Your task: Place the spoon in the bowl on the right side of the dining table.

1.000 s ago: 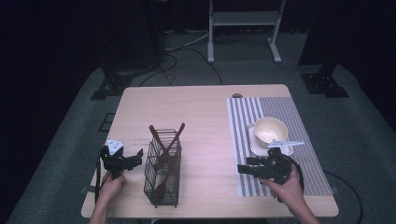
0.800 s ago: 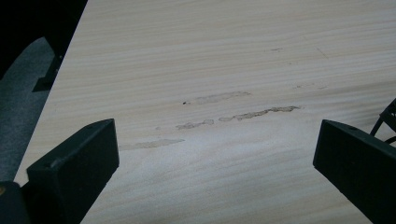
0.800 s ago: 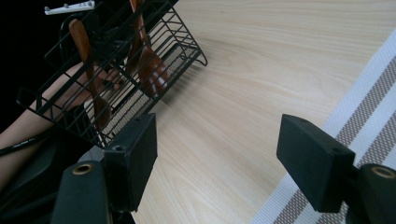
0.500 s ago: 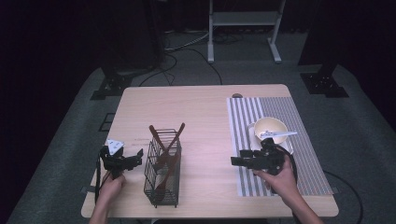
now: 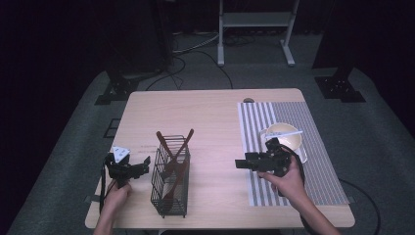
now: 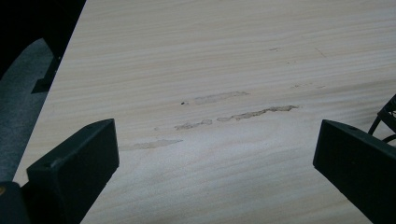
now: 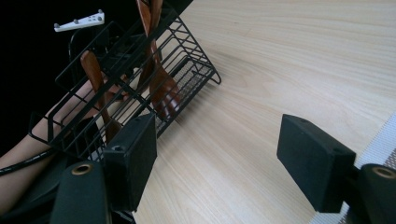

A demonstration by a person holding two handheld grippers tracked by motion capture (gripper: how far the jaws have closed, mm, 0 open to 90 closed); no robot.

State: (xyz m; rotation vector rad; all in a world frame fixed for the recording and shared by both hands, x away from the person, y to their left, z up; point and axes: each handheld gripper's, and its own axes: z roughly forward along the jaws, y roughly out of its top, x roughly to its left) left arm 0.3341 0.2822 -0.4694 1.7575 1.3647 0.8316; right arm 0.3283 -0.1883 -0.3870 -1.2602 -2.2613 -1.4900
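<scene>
Nearby, black wire basket [image 5: 169,183] upright, holding crossed brown wooden utensils [image 5: 175,152]

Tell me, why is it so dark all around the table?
In the high view, light falls mostly on the table, leaving the floor dim; in the left gripper view, the wood shows soft glare; in the right gripper view, the wire basket looks sharp, background black.

- Room dim, floor and background near black in high view; table [image 5: 215,122] lit from above.
- Soft glare patch on wood in left gripper view.
- Wire basket [image 7: 135,79] casts soft shadow; near jaws slightly blurred.
</scene>
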